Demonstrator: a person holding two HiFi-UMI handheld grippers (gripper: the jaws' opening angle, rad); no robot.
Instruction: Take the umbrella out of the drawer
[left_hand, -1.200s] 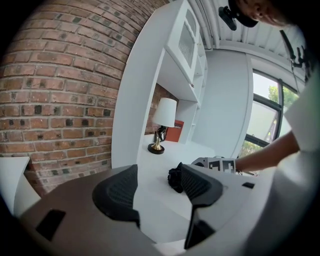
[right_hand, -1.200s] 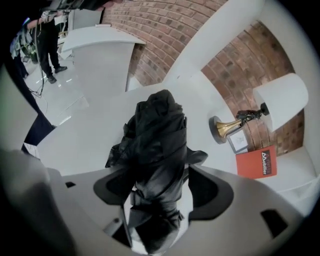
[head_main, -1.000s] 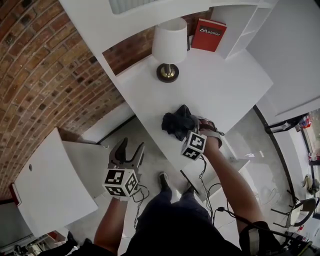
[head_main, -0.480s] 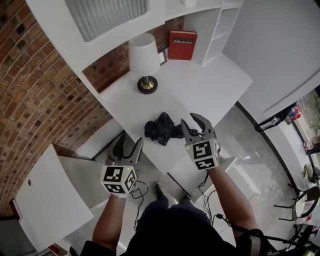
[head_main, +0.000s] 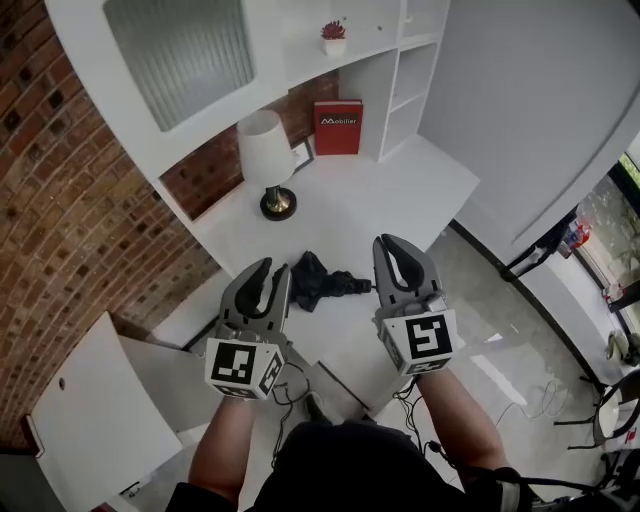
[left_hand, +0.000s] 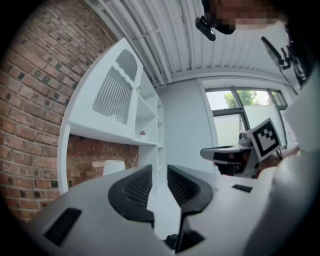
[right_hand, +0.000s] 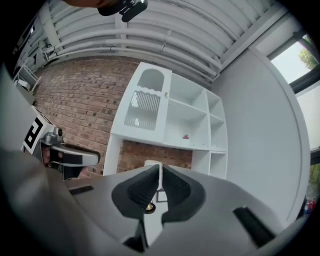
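Observation:
The black folded umbrella lies crumpled on the white desk, free of both grippers. Both grippers are raised in front of me, pointing level toward the shelves. My left gripper has just been closing; a narrow gap stays between its jaws and nothing is in it. My right gripper has also just been closing, and its jaws now stand almost together with nothing between them. Each gripper view catches the other gripper off to one side.
A white lamp and a red book stand at the back of the desk, under white shelves with a small plant. A brick wall runs along the left. A white open panel sits at lower left, cables on the floor.
Both grippers rose from low by the desk to level in front of me. The right one came away from the umbrella, which stays on the desk. Both pairs of jaws narrowed.

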